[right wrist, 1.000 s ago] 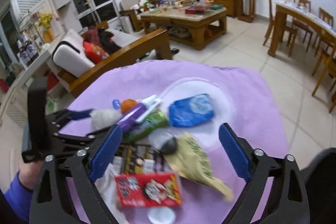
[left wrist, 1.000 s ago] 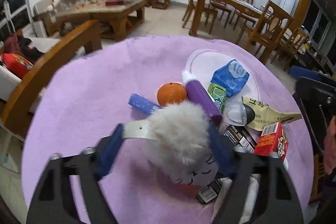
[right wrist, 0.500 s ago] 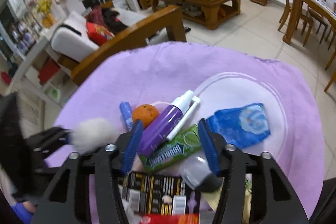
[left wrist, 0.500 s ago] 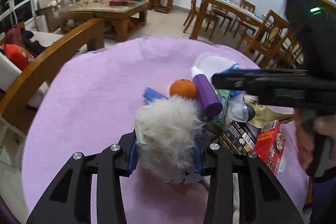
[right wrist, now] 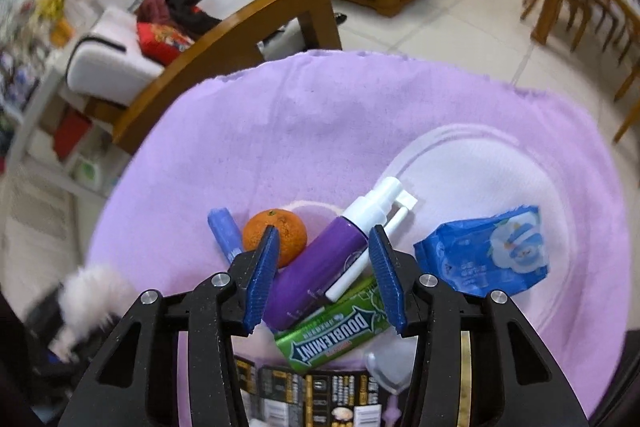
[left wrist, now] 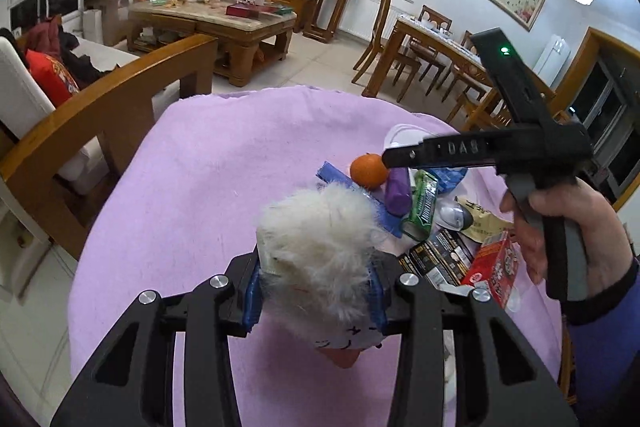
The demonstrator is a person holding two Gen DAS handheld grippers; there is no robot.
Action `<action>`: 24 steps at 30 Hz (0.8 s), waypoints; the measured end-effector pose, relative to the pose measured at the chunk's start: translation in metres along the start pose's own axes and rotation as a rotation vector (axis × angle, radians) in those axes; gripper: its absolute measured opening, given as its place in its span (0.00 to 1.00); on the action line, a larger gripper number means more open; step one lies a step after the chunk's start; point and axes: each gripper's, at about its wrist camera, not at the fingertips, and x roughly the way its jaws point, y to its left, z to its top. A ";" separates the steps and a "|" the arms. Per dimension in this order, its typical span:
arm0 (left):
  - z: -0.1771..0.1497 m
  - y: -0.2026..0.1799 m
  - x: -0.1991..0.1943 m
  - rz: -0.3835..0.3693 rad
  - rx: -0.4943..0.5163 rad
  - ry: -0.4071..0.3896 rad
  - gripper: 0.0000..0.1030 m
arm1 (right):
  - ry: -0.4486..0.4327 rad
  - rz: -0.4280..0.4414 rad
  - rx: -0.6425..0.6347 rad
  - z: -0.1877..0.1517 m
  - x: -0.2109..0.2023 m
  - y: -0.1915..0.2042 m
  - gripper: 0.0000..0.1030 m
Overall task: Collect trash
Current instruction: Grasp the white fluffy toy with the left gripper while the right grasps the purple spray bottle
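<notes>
Purple spray bottle (right wrist: 320, 275) btwn pads of right hand-held gripper (right wrist: 322, 277) (narrow gap), left hand-held gripper (left wrist: 316, 285) clamping fluffy toy (left wrist: 316, 247)

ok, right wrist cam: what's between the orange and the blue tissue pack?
In the right wrist view, the purple spray bottle lies tilted between the orange and the blue tissue pack, white nozzle pointing away.

Bright ceiling light (blurred, warped edges)
</notes>
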 end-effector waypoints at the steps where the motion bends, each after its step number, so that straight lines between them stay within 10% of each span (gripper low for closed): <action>1: -0.002 0.001 -0.003 -0.008 -0.001 -0.001 0.40 | 0.001 0.015 0.029 -0.001 -0.001 -0.006 0.45; 12: -0.005 0.014 -0.011 -0.026 -0.003 -0.013 0.40 | -0.029 0.102 0.239 -0.011 -0.005 -0.038 0.41; 20: -0.006 0.015 -0.011 -0.030 -0.005 -0.027 0.40 | -0.045 -0.146 0.011 -0.011 0.006 0.008 0.40; 24: -0.008 0.013 -0.014 -0.020 0.001 -0.039 0.40 | -0.065 -0.126 -0.008 -0.016 0.001 0.011 0.30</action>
